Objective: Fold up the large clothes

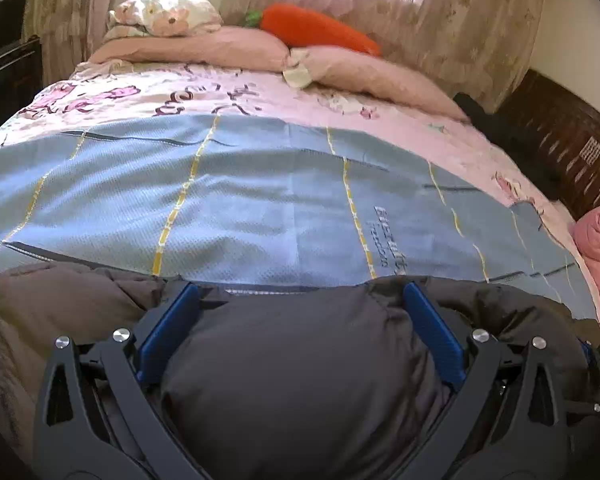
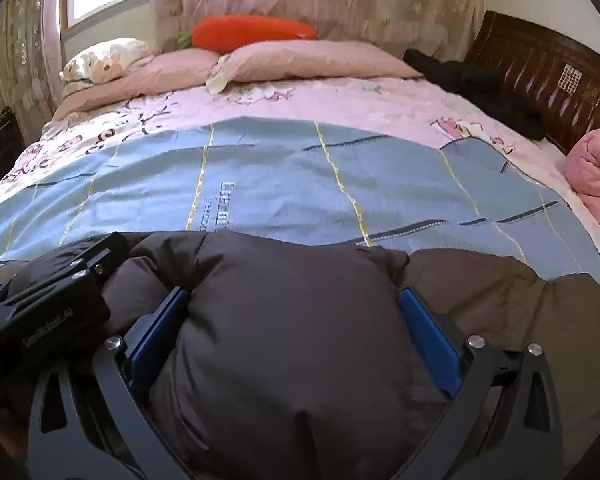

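Note:
A dark brown puffy jacket (image 1: 292, 364) lies along the near edge of the bed and also fills the bottom of the right wrist view (image 2: 292, 320). My left gripper (image 1: 300, 292) has its blue pads (image 1: 168, 336) spread wide, with a thick bulge of the jacket between them. My right gripper (image 2: 294, 296) stands the same way, with blue pads (image 2: 432, 340) on both sides of a jacket fold. The left gripper's body (image 2: 48, 292) shows at the left of the right wrist view, close beside the right one.
A light blue blanket (image 1: 260, 200) with yellow stripes covers the pink bed sheet (image 1: 228, 92). Pillows (image 1: 196, 46) and an orange carrot plush (image 1: 320, 30) lie at the far side. A pink quilt (image 2: 596, 176) and dark wooden headboard (image 2: 540, 76) are on the right.

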Tool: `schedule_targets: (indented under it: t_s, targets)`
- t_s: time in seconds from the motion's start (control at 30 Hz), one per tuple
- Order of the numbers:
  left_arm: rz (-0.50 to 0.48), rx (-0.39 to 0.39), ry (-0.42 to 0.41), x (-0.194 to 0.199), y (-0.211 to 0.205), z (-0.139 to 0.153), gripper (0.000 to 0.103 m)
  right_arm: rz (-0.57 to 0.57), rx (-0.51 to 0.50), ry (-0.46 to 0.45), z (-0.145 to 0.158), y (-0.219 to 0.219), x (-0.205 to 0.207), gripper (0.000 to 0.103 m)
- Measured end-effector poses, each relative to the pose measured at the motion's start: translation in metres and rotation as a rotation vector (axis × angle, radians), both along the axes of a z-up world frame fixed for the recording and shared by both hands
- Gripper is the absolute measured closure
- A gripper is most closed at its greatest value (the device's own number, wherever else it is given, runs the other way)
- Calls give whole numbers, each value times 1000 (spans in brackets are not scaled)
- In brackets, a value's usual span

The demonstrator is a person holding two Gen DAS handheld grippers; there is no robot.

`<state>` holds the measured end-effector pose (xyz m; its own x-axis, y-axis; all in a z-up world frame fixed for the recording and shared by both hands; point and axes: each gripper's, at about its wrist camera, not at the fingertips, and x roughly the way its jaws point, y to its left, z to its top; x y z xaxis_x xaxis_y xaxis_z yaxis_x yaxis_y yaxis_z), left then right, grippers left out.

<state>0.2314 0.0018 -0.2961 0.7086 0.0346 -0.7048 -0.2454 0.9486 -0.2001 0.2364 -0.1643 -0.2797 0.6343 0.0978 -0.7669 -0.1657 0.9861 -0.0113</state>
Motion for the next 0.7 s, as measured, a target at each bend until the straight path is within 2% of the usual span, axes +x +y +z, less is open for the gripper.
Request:
schedule_targets:
  t_s: [0.07, 0.1, 0.17, 0.23, 0.27, 0.3, 0.33, 0.37, 0.47, 0.53, 0.6, 0.63, 0.7]
  targets:
    - [10, 2, 16, -15, -4, 25, 2, -27, 19, 33, 26, -10, -13, 1]
    - [7, -1, -19, -36, -7, 45, 2, -26, 34, 5, 35, -14, -23, 1]
    - [-9, -24, -19, -58, -13, 55, 2, 11, 39, -56, 45, -20, -47, 1]
    - [-14, -59, 68, -68, -18, 34, 2, 34, -22, 1, 21, -18, -51, 1]
    - [-27, -40, 94, -70, -22, 21, 2, 21, -61, 74, -1, -19, -49, 1]
    - [-43, -7, 109, -72, -27, 13, 2, -5, -58, 116, -9, -23, -49, 1]
    - [-49, 22, 100, -76, -33, 14, 2, -31, -42, 127, -4, -28, -53, 1]
    - [-41, 15, 96, -81, -34, 22, 2, -32, -28, 123, 2, -29, -57, 1]
    - [-13, -36, 82, -103, -33, 43, 2, -50, 29, 92, 31, -40, -86, 1]
    - [-13, -62, 71, -126, -35, 51, 2, -44, 54, 89, 30, -45, -102, 1]
    - [-11, -62, 127, -144, -39, 41, 2, 9, -67, 156, -4, -35, -117, 1]
    - [-1, -62, 156, -150, -38, 32, 2, 35, -134, 152, -13, -29, -125, 1]
    - [11, -43, 196, -162, -39, 19, 2, 34, -117, 131, -1, -31, -134, 1]
